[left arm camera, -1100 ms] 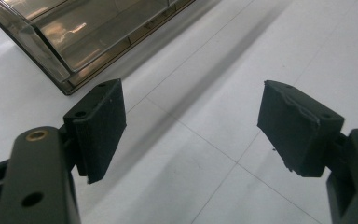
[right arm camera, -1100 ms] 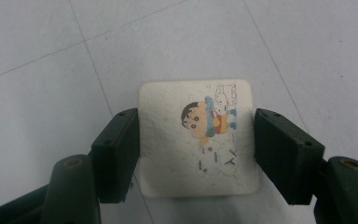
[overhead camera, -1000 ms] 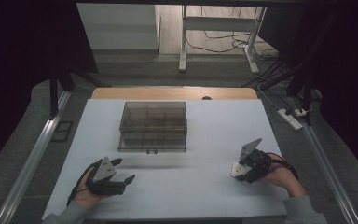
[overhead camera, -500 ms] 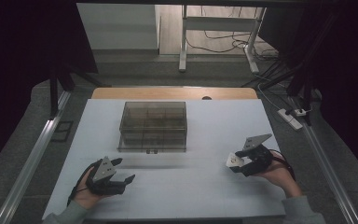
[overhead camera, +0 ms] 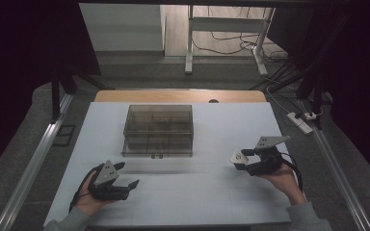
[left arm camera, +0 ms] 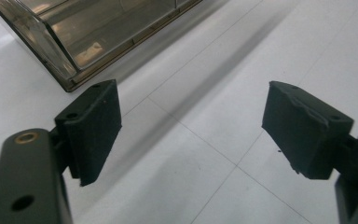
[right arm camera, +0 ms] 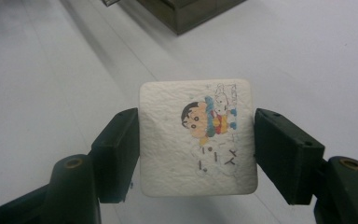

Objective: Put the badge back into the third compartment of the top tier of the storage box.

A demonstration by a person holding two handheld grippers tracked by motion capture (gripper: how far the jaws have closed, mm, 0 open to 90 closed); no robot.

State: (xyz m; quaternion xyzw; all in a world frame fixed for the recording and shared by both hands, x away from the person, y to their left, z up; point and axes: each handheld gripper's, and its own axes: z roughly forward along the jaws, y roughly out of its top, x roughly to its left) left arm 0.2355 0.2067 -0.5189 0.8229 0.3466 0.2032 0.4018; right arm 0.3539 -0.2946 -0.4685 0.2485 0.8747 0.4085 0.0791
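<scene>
Holding a white square pad (right arm camera: 197,137) with a printed cartoon figure, my right gripper (right arm camera: 196,154) had both jaws pressed against the pad's two opposite edges, clear of the table. In the high view this right gripper (overhead camera: 243,156) sat at the right of the white table (overhead camera: 221,192), the pad (overhead camera: 238,156) at its tip, well apart from the box. Item two: a clear brown compartment box (overhead camera: 158,129), standing at the table's middle toward the far side. Item three: my left gripper (left arm camera: 191,126), jaws wide apart with nothing between them; they had just been opening further. It (overhead camera: 125,175) rested at the near left, near the box's front left corner (left arm camera: 70,79).
</scene>
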